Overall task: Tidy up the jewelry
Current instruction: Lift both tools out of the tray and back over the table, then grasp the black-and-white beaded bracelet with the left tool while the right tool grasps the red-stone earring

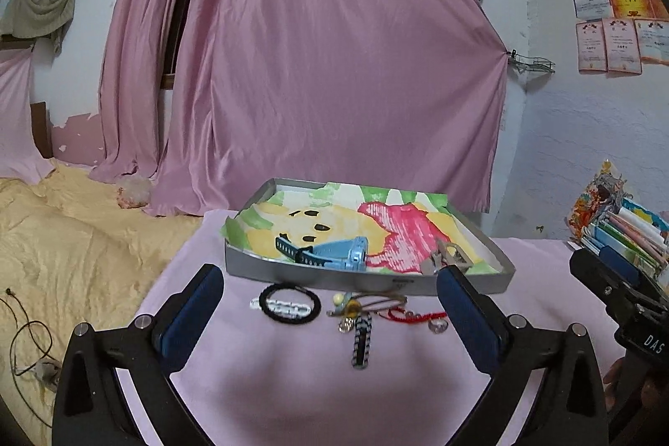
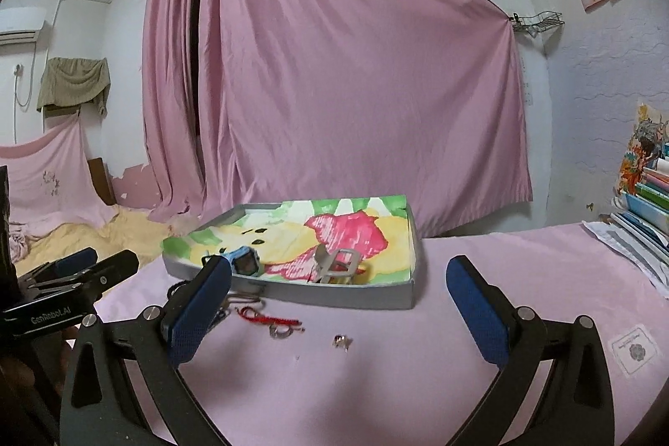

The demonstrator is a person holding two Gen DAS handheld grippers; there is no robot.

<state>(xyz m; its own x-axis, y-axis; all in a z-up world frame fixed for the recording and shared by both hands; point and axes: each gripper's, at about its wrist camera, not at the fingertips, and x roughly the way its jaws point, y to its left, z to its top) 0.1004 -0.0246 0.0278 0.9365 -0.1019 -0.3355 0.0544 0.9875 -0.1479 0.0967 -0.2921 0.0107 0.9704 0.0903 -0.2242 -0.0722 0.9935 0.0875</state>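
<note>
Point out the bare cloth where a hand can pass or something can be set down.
Free: the pink cloth right of the grey tray, up to the book stack. Crowded: the strip in front of the tray, with black hair tie, striped clip and red cord.

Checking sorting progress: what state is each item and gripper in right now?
left gripper: open, empty
right gripper: open, empty
tray: holds two watches
blue watch: lying in tray
grey watch: in tray
black hair tie: on cloth, outside tray
red cord bracelet: on cloth, outside tray
</note>
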